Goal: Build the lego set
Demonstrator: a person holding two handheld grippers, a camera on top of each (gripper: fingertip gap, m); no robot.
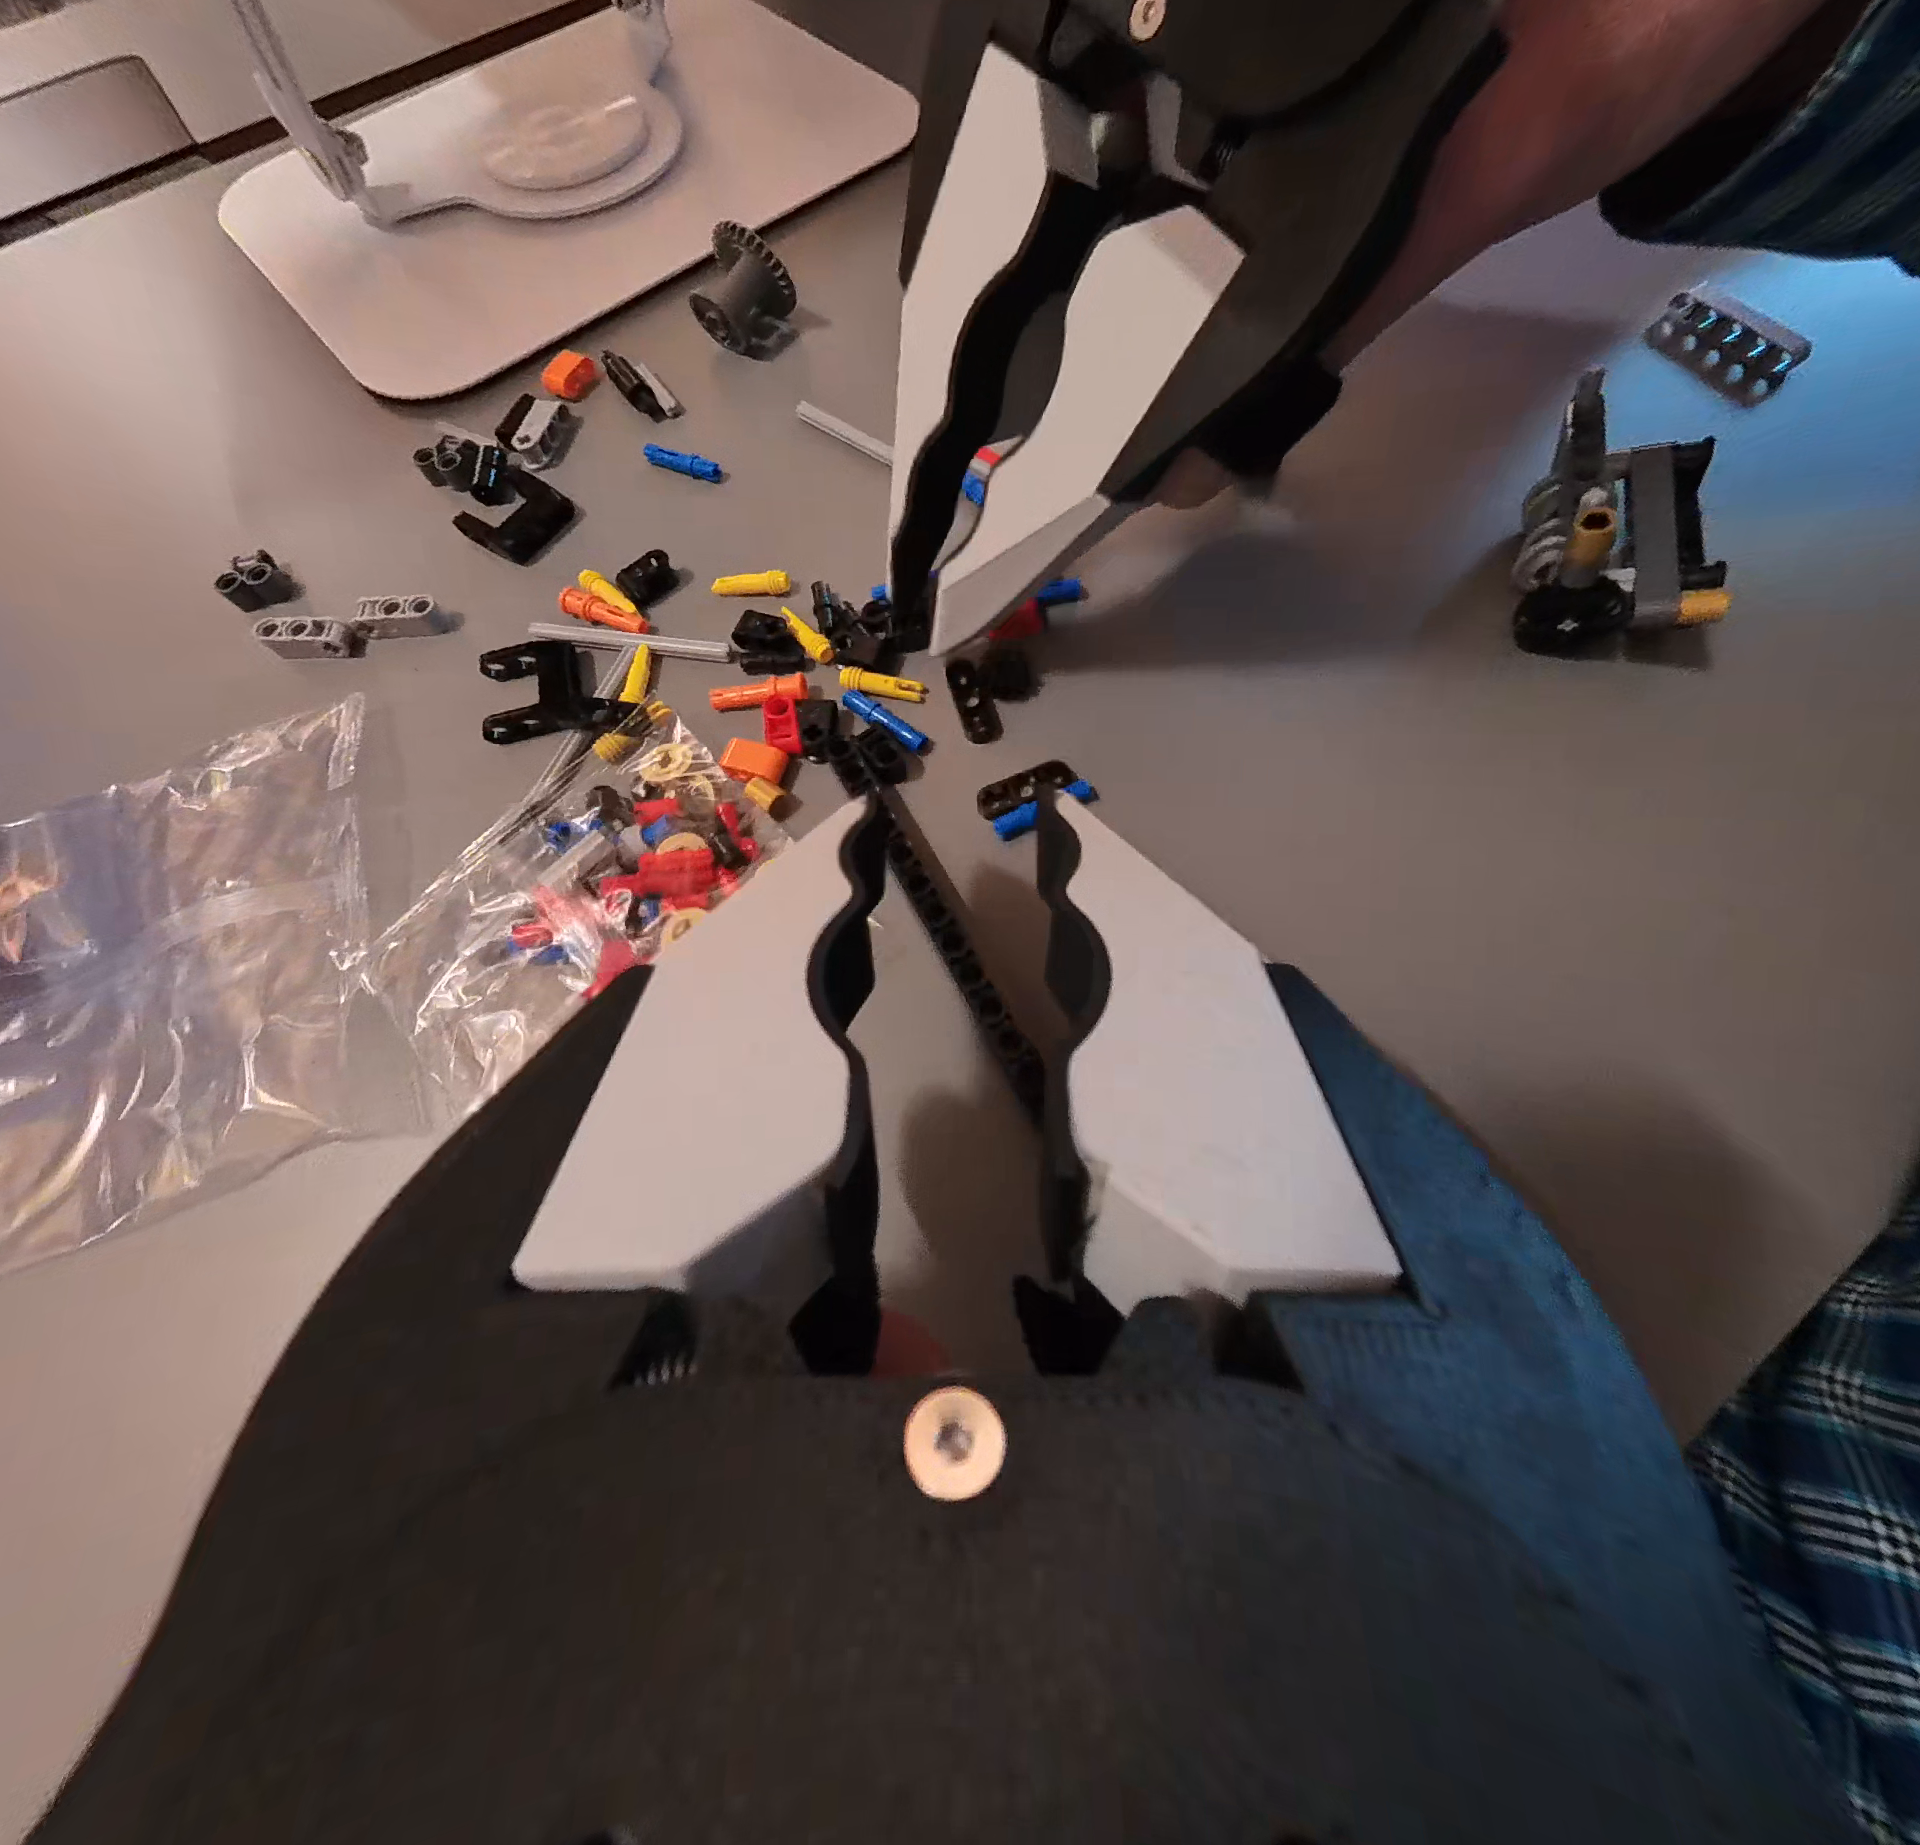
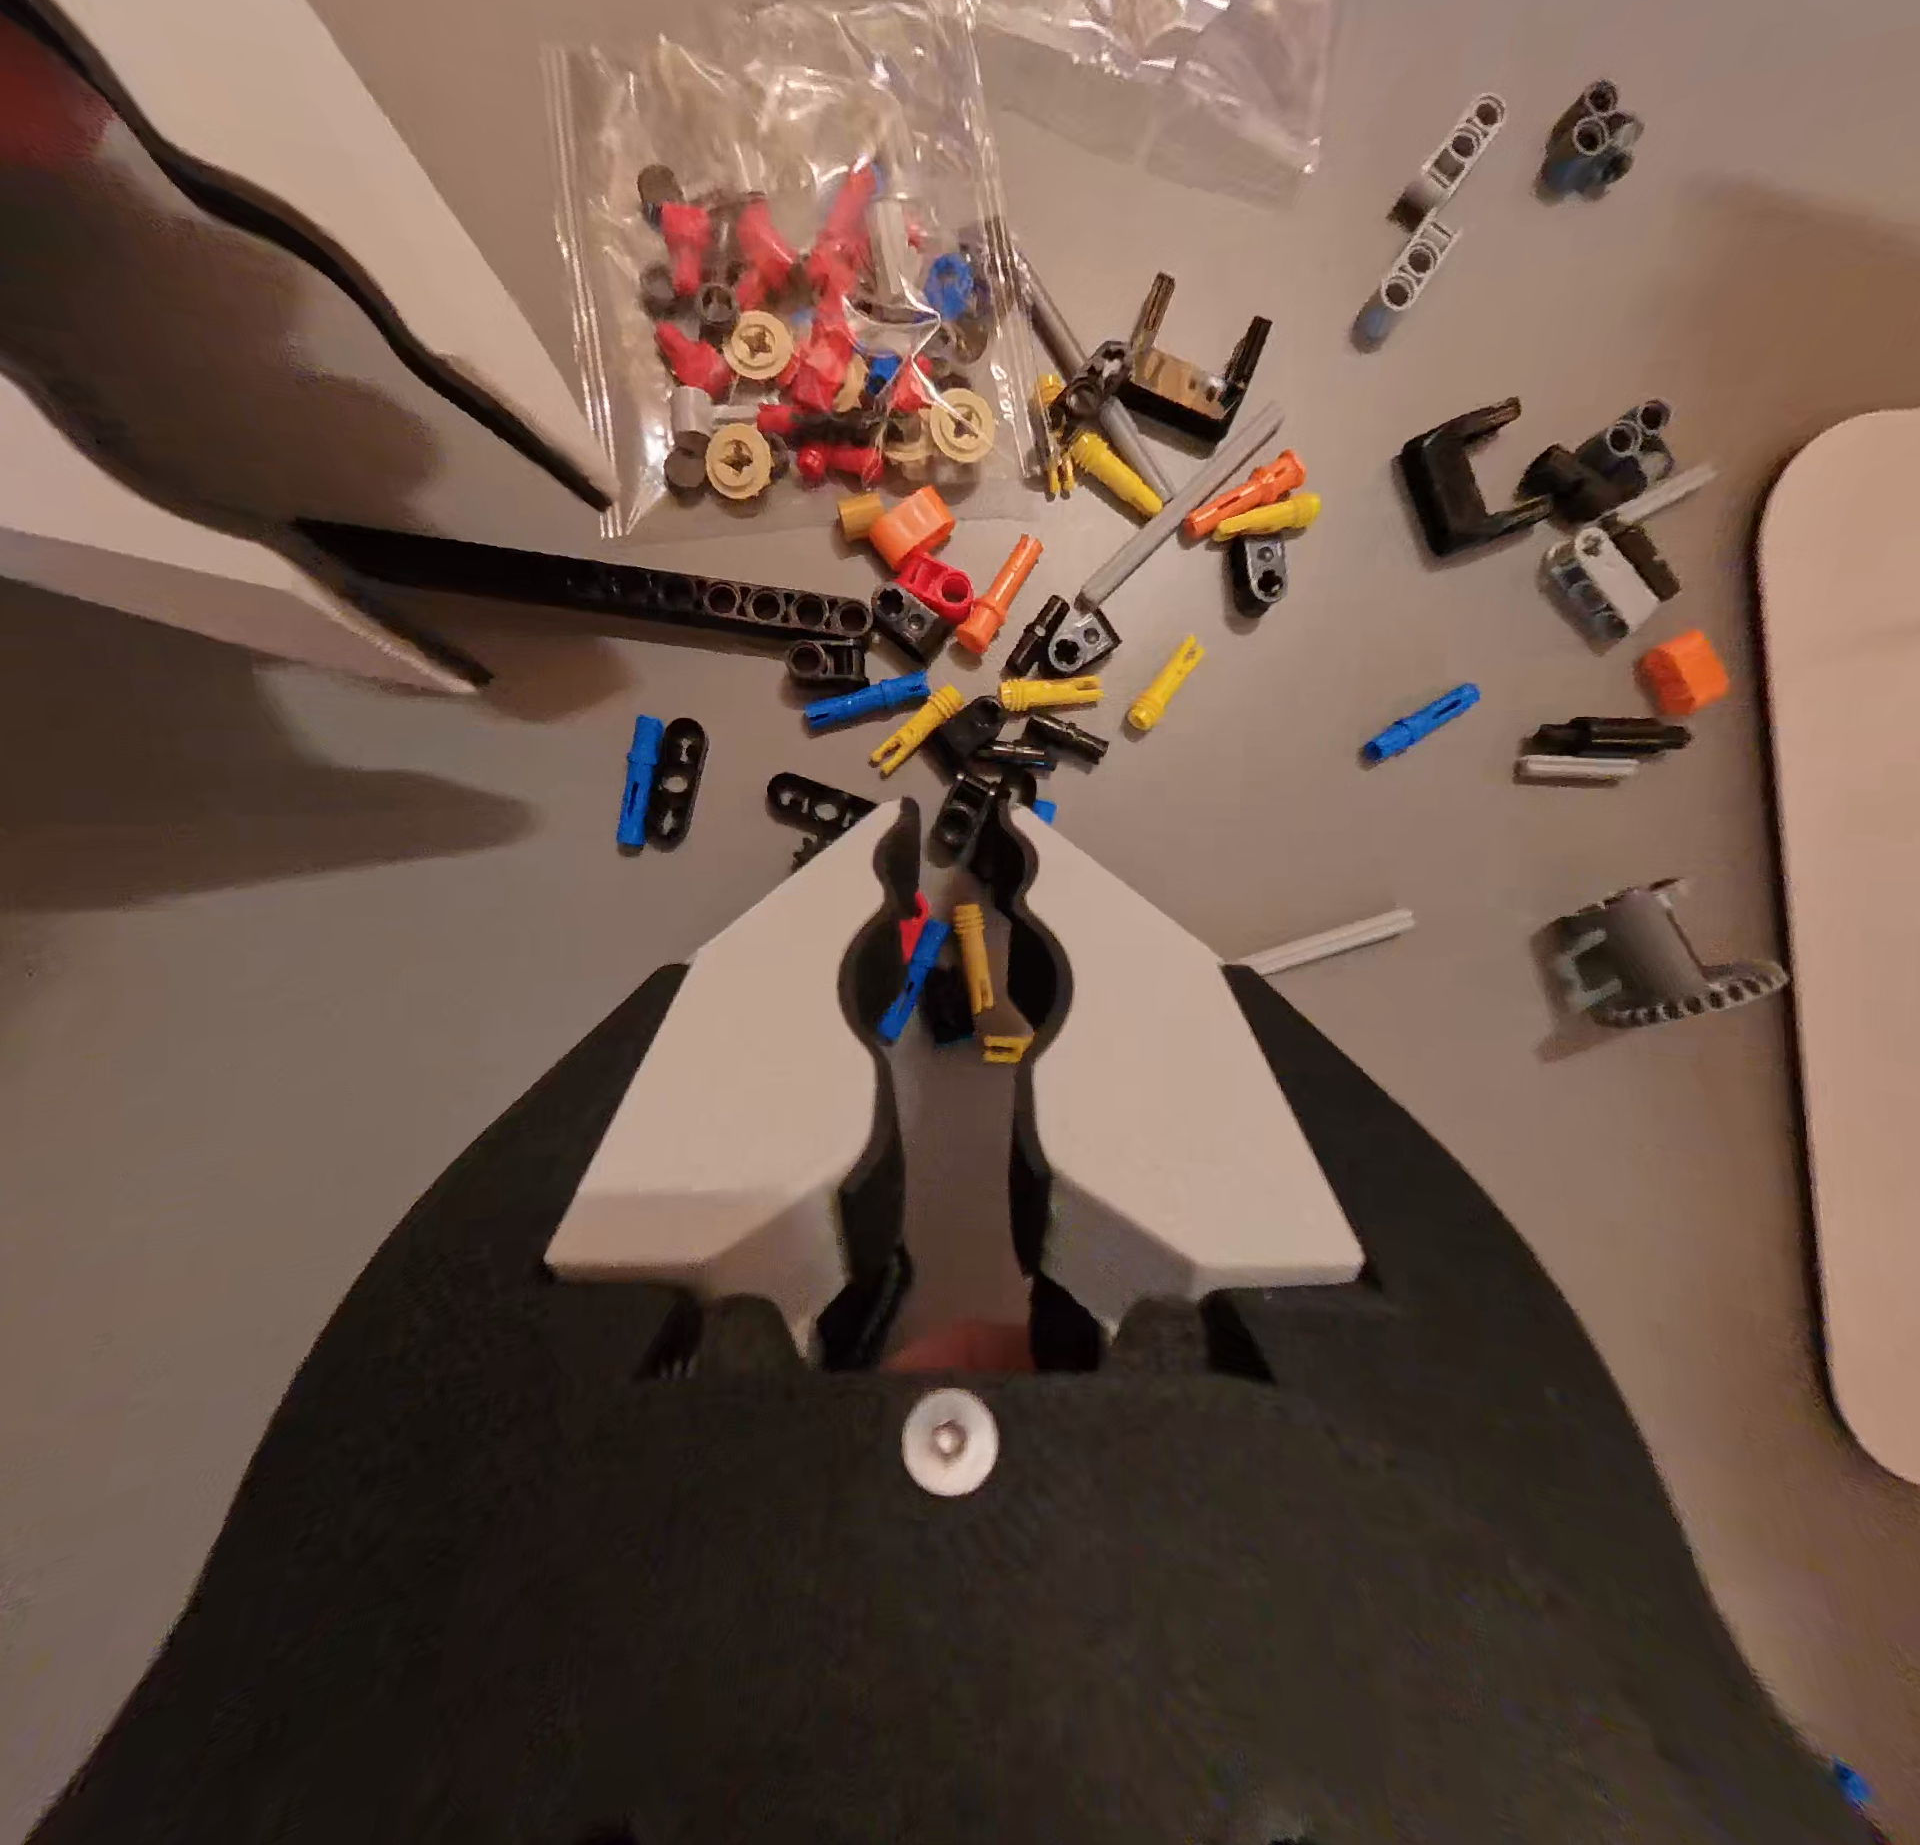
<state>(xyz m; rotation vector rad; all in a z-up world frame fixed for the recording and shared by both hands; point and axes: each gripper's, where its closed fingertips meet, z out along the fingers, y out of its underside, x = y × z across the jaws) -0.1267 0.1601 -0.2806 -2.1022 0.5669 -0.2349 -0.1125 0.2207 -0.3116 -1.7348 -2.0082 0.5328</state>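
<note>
Two grippers [image 1: 961, 808] [image 2: 966, 819], scattered lego pieces [image 2: 1039, 694]

My left gripper [image 1: 956, 808] sits low with its fingers parted. My right gripper [image 2: 966, 808] points steeply down — tips nearly together, a narrow gap between them — forearm [image 1: 1621, 122] bare.

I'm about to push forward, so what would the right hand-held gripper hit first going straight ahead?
Probably the small black connector at the right hand-held gripper tips, in the loose pile; depth is unclear.
</note>
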